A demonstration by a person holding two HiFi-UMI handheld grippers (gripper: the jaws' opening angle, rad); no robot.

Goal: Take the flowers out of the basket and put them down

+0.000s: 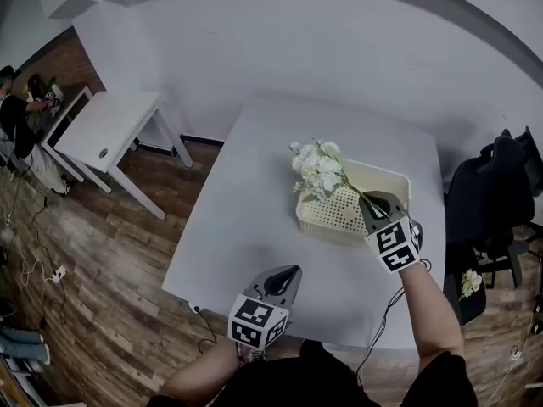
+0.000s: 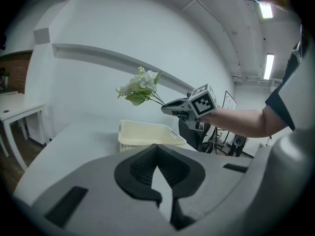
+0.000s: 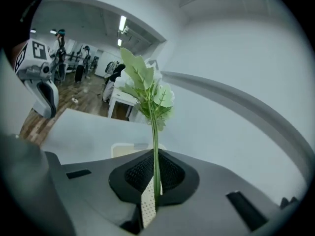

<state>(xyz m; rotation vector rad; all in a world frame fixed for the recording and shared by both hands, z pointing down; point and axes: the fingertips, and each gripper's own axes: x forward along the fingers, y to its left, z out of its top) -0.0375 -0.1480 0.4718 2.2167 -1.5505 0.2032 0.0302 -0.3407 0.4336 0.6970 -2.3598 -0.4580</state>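
Hidden or unclear: the stem ends vanish between the right gripper's [image 3: 155, 154] pads. In the head view that gripper covers part of the basket's [image 1: 386, 179] near right rim, and the flower heads overlap its left corner, so little of the inside can be seen. A small white bunch [image 1: 469, 283] lies low at the right beside the chair [image 1: 492, 197]; what it rests on is unreadable. A person [image 1: 13, 113] at the far left is cut by the frame edge.

Right jaws: closed tight on the thin green stems of the flowers [image 1: 319, 168], which run up between the pads. The blooms stand beyond the tips, leaves and white heads uppermost.

Flowers: in the air, clear of the basket, above its left side. The left gripper view shows open space between blooms and rim.

Basket: cream, perforated, on the right part of the table [image 1: 246, 227].

Left gripper [image 2: 156, 146]: pad tips meet, nothing between them. It hangs over the table's near edge, well apart from the basket.
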